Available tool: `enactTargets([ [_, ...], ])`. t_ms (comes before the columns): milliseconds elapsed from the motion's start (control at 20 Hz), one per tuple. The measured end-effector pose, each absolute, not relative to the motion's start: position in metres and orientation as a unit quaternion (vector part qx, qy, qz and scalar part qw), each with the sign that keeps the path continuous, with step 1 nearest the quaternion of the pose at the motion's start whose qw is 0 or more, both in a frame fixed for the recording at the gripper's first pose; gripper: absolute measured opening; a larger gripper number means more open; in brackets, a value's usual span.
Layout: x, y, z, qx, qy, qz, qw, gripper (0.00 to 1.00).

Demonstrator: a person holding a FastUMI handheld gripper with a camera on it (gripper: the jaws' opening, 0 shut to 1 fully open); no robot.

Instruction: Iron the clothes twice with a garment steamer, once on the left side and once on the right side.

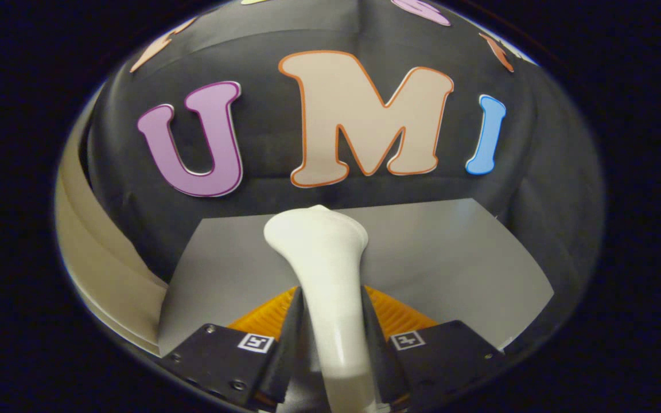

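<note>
1. behind everything i see the black cloth wall of the booth, and below it a flat grey counter (pixel 451 258) that reaches forward to the claw.
2. the claw (pixel 333 321) is closed narrow on the garment steamer (pixel 325 269); both fingers (pixel 293 327) press on its slim white handle, one from each side.
3. the steamer stands up between the fingers, and its wide head rises beyond the fingertips, in front of the wall.
4. i judge the body is hard, smooth plastic. it looks glossy, so it can slip or turn in the grip if i swing it fast.
5. the head is wider than the neck, so i think the weight sits high. the hold on the narrow neck is a good place, because the flare above stops it from sliding down.
6. i cannot tell if there is water inside or a hose below; both would make it heavier and pull on it.
7. an orange ribbed surface (pixel 402 315) shows just behind the fingers; i cannot tell what it belongs to.
8. a pale curved band (pixel 95 252) is beside the counter, on the left of the claw. i cannot say if it is the clothes.
9. i would move slowly and keep the steamer upright.
</note>
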State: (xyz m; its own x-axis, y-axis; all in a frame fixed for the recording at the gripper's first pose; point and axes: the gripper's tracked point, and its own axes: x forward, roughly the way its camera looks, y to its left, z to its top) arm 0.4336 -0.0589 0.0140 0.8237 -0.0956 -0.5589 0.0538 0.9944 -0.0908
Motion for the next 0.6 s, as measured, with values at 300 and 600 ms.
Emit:
enactTargets([
  [300,0.431,-0.060,0.014,-0.087,0.293,-0.056,0.951,0.43],
  [600,0.387,-0.038,0.062,-0.069,0.190,-0.053,0.978,0.38],
])
